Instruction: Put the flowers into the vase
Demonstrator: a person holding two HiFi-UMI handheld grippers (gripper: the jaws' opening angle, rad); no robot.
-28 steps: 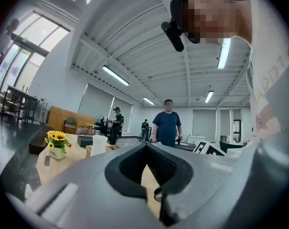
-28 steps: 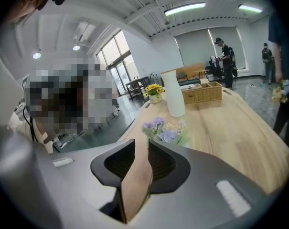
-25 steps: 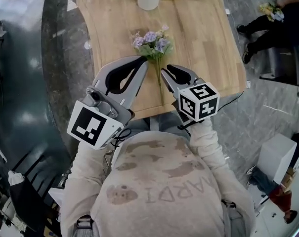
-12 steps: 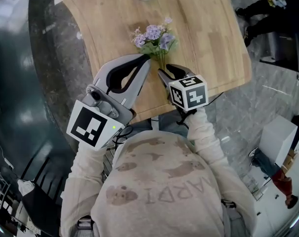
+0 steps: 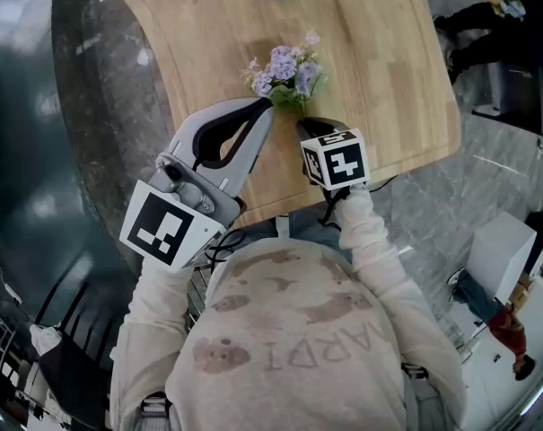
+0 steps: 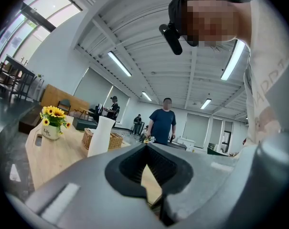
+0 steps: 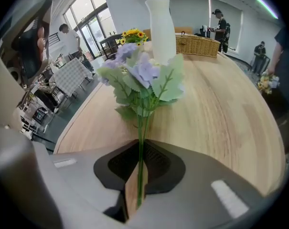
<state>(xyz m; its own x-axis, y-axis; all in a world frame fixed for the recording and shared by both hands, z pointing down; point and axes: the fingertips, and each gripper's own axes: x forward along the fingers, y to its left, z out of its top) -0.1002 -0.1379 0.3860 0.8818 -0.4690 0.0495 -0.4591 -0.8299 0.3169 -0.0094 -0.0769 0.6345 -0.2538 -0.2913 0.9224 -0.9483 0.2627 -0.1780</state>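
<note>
Stems of the small bunch of purple flowers with green leaves (image 7: 142,75) sit pinched in my right gripper (image 7: 139,149), whose jaws have just been closing, near the close edge of the pale wooden tabletop (image 5: 388,61). Thin stems may slip or bend when I lift. My left gripper (image 5: 267,106) is closed on nothing. Only my right gripper view shows the pinch; the head view hides it.

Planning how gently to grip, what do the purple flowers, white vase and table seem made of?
The flowers look artificial: fabric-like petals and leaves, thin plastic-looking stem. The vase is smooth matte white, ceramic or plastic, unclear which. The table is pale wood with visible plank grain, satin finish.
</note>
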